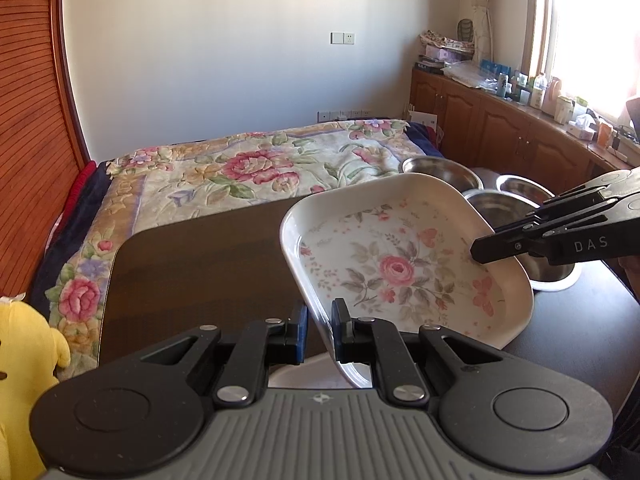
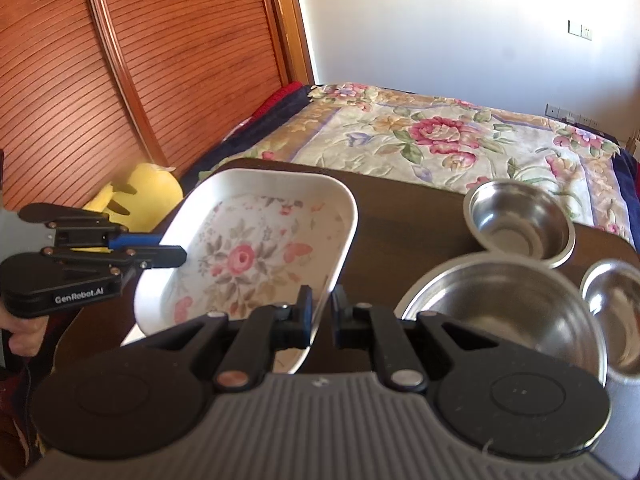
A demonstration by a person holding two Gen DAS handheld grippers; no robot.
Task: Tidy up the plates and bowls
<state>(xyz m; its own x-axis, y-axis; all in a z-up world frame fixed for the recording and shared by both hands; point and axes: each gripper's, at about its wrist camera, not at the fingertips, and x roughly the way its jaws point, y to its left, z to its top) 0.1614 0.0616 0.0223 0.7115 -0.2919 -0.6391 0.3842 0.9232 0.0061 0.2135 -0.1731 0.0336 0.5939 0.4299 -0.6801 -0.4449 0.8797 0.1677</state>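
Observation:
A white rectangular plate (image 1: 400, 264) with a pink rose pattern hangs tilted above the dark table (image 1: 192, 264). My left gripper (image 1: 320, 320) is shut on its near rim. My right gripper (image 1: 492, 246) comes in from the right and is shut on the opposite rim. In the right wrist view the same plate (image 2: 256, 248) sits between the pads of my right gripper (image 2: 322, 308), with my left gripper (image 2: 172, 248) clamped on its left edge. Three steel bowls (image 2: 520, 220) (image 2: 500, 312) (image 2: 616, 312) stand on the table (image 2: 400, 220) to the right.
The steel bowls (image 1: 442, 172) (image 1: 520, 188) cluster behind the plate's far right corner. A bed with a floral cover (image 1: 260, 160) lies beyond the table. A yellow plush toy (image 1: 24, 352) sits at the table's left, and wooden cabinets (image 1: 500, 120) line the right wall.

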